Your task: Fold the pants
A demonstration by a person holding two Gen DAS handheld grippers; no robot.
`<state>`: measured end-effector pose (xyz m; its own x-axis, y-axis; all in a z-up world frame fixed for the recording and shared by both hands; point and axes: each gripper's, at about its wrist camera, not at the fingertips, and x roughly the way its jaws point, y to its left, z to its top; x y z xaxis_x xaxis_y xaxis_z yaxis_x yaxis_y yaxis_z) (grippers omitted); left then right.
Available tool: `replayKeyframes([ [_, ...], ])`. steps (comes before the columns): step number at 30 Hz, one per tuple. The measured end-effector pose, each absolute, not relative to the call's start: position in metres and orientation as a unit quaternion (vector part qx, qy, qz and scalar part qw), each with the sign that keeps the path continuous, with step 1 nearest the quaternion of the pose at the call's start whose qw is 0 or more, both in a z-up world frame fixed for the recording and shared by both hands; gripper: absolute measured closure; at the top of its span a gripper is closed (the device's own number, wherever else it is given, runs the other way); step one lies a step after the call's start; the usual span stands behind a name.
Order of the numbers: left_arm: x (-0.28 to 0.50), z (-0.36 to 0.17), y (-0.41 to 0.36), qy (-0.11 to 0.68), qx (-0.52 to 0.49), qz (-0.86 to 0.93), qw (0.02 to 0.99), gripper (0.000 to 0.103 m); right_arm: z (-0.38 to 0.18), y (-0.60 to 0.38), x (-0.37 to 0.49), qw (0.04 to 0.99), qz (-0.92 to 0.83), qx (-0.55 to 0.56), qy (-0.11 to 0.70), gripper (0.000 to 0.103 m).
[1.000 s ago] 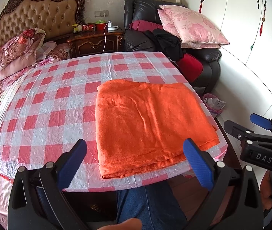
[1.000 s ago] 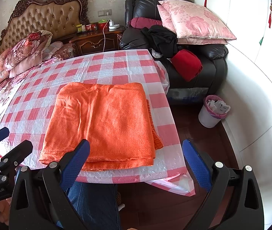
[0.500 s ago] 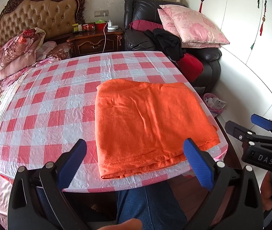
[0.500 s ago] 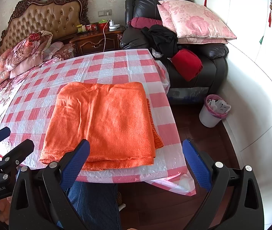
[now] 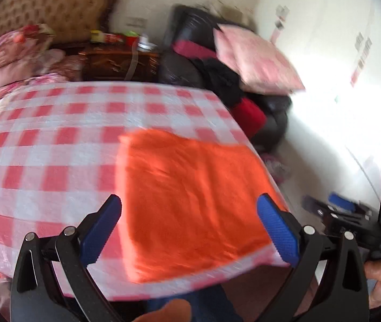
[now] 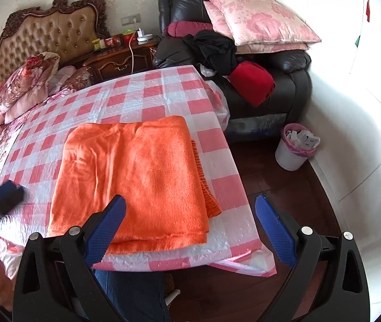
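Pants (image 6: pixel 136 177), already folded into a flat orange rectangle, are lying at the near right corner of the checked table (image 6: pixel 147 91). I am holding both claws, left gripper (image 5: pixel 189 228) and right gripper (image 6: pixel 190 228), released and empty off the near edge (the left view is blurring), since little seems left to fold.

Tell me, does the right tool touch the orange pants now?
Apart. In the right wrist view the right tool is open and held short of the table, above the person's leg; the orange pants lie flat, untouched.
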<state>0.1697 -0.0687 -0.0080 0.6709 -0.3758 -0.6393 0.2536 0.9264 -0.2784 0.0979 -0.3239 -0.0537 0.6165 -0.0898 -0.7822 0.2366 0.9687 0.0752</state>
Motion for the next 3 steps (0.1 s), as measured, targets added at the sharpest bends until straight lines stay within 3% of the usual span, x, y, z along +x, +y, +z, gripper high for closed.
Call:
replayKeyframes([
  [3,0.178,-0.013,0.053,0.332,-0.136,-0.024,0.933,0.002,-0.06,-0.326,0.111,0.894,-0.108,0.094,0.425,0.009],
])
